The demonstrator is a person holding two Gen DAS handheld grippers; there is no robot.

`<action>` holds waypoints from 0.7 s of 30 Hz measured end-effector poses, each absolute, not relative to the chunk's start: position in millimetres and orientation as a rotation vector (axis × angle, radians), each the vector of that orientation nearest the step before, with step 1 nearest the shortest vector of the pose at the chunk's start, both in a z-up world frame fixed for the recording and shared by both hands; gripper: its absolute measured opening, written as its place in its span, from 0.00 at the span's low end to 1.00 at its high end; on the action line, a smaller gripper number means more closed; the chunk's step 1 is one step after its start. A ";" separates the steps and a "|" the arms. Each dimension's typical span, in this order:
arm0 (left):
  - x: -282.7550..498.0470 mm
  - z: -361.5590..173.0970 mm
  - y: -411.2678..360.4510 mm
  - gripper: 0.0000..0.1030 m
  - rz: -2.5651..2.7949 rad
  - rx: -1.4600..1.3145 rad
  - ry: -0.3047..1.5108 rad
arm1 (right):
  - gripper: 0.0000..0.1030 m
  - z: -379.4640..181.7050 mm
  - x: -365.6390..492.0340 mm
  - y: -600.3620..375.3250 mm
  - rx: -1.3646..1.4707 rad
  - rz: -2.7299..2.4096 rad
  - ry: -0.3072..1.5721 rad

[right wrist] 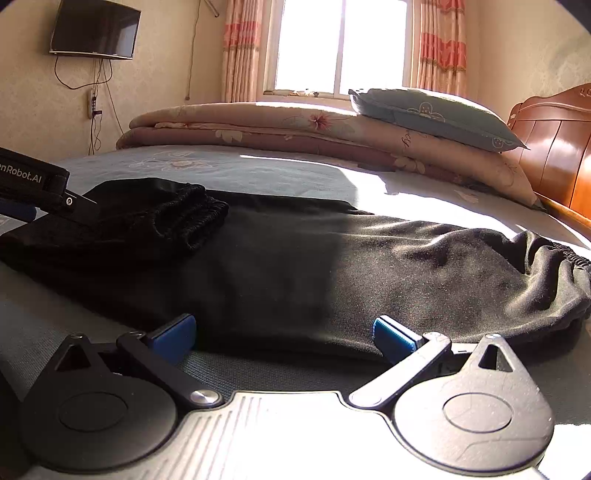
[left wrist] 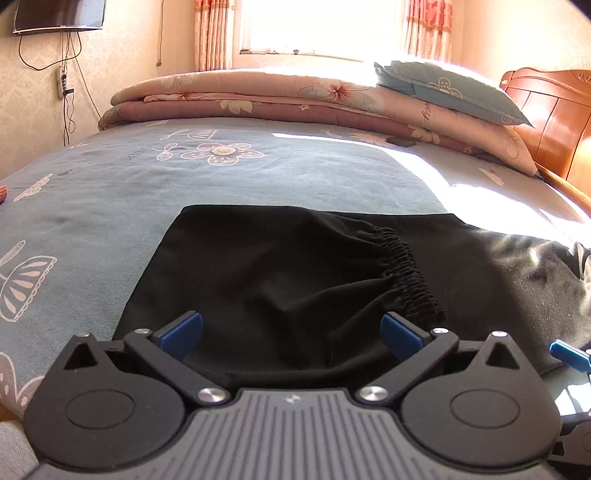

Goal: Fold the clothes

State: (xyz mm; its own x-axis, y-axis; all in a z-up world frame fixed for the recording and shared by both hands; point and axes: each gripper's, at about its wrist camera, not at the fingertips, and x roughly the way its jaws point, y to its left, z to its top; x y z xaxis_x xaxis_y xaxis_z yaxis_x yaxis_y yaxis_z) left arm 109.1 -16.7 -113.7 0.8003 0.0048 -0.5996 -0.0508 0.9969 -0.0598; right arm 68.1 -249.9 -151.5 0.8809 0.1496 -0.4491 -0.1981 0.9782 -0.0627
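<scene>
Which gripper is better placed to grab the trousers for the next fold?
Probably the left gripper: its open fingers already sit over the near edge of the black trousers, beside the folded-over cuff. The right gripper, also open, sits just short of the cloth.

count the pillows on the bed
1: a blue-grey pillow lies atop the folded floral quilt at the far side of the bed, near the wooden headboard. Others may be hidden behind the quilt.

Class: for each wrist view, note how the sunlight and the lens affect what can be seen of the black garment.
Left wrist view: window blown out, black garment nearly featureless, edges bowed. Right wrist view: sun splits the garment, lit right, dark left; glare on the right gripper.
</scene>
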 end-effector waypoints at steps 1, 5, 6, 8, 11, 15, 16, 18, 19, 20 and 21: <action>110.9 -117.0 -13.3 0.99 0.042 -0.073 0.652 | 1.00 -151.5 68.2 -250.0 -0.108 0.181 0.457; 111.0 -133.8 1.8 0.99 0.039 -0.153 0.725 | 1.00 -151.2 69.8 -249.7 -0.108 0.178 0.460; 107.9 -133.2 2.9 0.99 0.033 -0.155 0.708 | 1.00 -151.0 70.5 -249.2 -0.108 0.177 0.461; 103.1 -124.4 -0.7 0.99 0.034 -0.133 0.680 | 1.00 -150.7 70.4 -248.1 -0.110 0.176 0.463; 101.9 -109.6 -8.2 0.99 0.023 -0.076 0.598 | 1.00 -150.6 69.4 -248.3 -0.110 0.176 0.461; 117.8 -112.4 -15.9 0.99 0.006 -0.036 0.604 | 1.00 -151.4 68.6 -249.1 -0.109 0.177 0.453; 122.2 -117.2 -15.8 0.99 0.010 -0.043 0.632 | 1.00 -151.8 67.9 -249.2 -0.108 0.178 0.448; 125.5 -131.7 -14.2 0.99 0.047 -0.069 0.699 | 1.00 -152.5 65.8 -248.4 -0.110 0.177 0.439; 121.9 -136.8 -14.0 0.99 0.056 -0.068 0.699 | 1.00 -152.6 65.4 -248.0 -0.112 0.176 0.437; 116.7 -141.2 -14.0 0.99 0.063 -0.063 0.689 | 1.00 -152.7 65.1 -247.7 -0.114 0.175 0.434; 112.1 -142.7 -15.5 0.99 0.068 -0.045 0.674 | 1.00 -152.9 64.7 -247.3 -0.116 0.174 0.431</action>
State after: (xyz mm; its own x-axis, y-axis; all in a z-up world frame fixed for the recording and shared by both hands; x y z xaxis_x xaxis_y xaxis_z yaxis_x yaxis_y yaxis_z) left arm 112.1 -15.5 -142.7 0.7795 0.0480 -0.6245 -0.0772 0.9968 -0.0197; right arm 64.7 -247.3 -152.9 0.8939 0.1425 -0.4249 -0.1916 0.9786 -0.0749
